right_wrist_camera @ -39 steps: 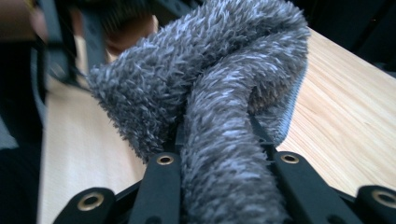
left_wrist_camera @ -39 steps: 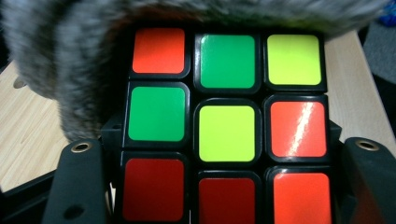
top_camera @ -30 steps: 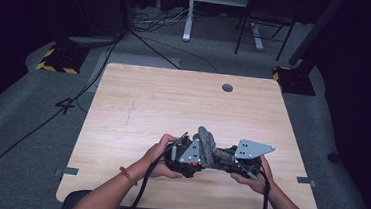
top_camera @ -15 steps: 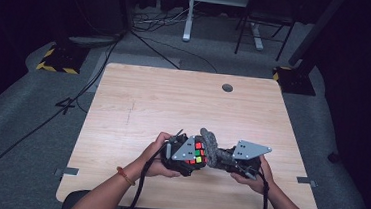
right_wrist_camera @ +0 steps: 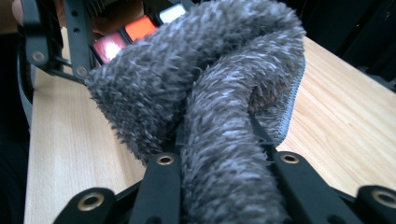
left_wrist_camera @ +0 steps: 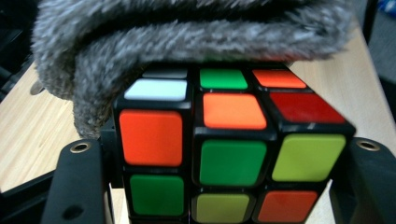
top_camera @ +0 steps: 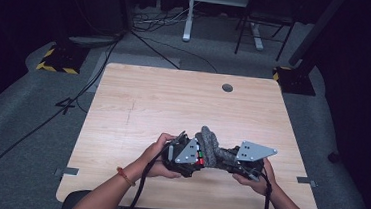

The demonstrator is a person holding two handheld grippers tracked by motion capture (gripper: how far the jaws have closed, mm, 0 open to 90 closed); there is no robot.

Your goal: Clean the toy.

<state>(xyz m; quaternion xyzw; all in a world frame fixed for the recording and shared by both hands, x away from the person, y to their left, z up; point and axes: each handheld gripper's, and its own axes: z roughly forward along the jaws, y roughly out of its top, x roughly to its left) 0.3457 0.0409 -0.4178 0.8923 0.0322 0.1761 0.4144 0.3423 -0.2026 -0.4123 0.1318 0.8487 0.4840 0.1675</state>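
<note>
A colour-tiled puzzle cube (left_wrist_camera: 229,158) is gripped between the two black jaws of the left gripper (left_wrist_camera: 224,186), one jaw being pressed against each side face of the cube. In the high view the left gripper (top_camera: 185,154) is seen held above the near part of the wooden table (top_camera: 173,103), just beside the right gripper (top_camera: 249,162), with both raised off the tabletop. A fluffy grey cloth (right_wrist_camera: 210,93) is clamped between the jaws of the right gripper (right_wrist_camera: 224,177), the jaws being closed on a bunched fold of the fabric. The free part of the cloth (left_wrist_camera: 187,32) is laid over the top of the cube and is touching it; red, orange and white tiles are visible beyond the fabric in the right gripper view. The cloth (top_camera: 215,149) is noted spanning the gap between the two grippers in the high view.
</note>
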